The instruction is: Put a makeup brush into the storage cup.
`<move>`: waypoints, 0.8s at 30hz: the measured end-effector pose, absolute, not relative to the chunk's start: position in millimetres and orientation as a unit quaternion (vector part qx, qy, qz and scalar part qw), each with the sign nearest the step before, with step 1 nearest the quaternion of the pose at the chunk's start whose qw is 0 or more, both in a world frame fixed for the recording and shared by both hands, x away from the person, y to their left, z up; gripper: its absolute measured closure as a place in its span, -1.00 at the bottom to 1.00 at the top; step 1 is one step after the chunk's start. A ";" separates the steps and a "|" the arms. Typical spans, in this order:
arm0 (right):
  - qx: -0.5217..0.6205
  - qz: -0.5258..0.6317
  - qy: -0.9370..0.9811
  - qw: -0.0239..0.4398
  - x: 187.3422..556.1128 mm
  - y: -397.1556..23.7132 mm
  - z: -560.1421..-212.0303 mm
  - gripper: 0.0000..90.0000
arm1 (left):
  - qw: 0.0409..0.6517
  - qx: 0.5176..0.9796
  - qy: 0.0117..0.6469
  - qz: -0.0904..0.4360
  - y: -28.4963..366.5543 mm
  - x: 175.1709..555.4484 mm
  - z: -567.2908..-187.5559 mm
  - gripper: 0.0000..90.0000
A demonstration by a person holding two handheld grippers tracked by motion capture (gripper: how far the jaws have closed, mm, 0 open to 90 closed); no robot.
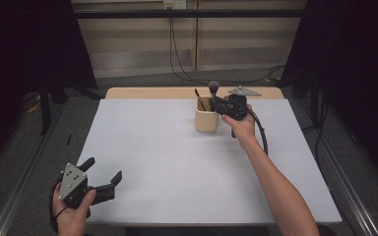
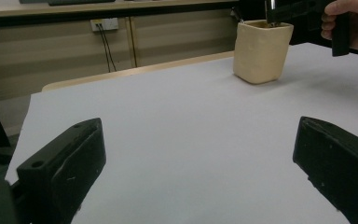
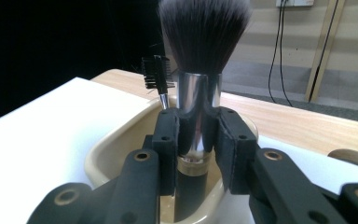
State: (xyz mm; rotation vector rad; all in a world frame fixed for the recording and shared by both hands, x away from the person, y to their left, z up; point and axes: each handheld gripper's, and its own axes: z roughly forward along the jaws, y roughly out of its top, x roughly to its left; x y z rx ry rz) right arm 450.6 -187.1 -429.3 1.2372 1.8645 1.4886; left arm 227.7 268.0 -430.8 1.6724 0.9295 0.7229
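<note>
Right gripper [image 1: 220,102] is up at the far side of the table [image 1: 167,162], just over the cream cup [image 1: 206,120]. It holds a big brush [image 1: 213,88] standing up, with the soft hairs on top. A small black brush [image 1: 199,98] already leans inside the cup. Left gripper [image 1: 103,173] rests at the near left corner, far from the cup, with its jaws wide and nothing between them.

From the left gripper view, the two black jaws stand far apart over the bare table, and the cup [image 2: 262,51] sits far off.

From the right gripper view, the jaws squeeze the big brush [image 3: 200,70] by its shiny silver neck. Its dark handle points down into the cup [image 3: 121,154]. The small brush [image 3: 158,74] pokes up just beside it.
</note>
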 end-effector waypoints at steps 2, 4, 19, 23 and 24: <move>0.451 0.541 0.673 0.226 450.1 -187.2 -429.0 0.54 | 0.519 0.699 0.388 0.302 267.8 227.7 -431.1 -0.94; 0.447 0.538 0.677 0.228 449.3 -186.2 -428.8 0.51 | 0.518 0.700 0.388 0.301 268.0 227.9 -431.0 -0.94; 0.449 0.539 0.679 0.215 440.3 -189.0 -422.2 -0.34 | 0.518 0.700 0.390 0.298 264.2 232.2 -431.5 -0.94; 0.445 0.540 0.678 0.225 437.6 -187.7 -420.1 -0.72 | 0.521 0.697 0.394 0.295 264.0 235.5 -432.3 -0.94; 0.446 0.543 0.675 0.225 436.9 -188.2 -419.4 -0.74 | 0.521 0.697 0.395 0.294 264.0 235.9 -432.7 -0.94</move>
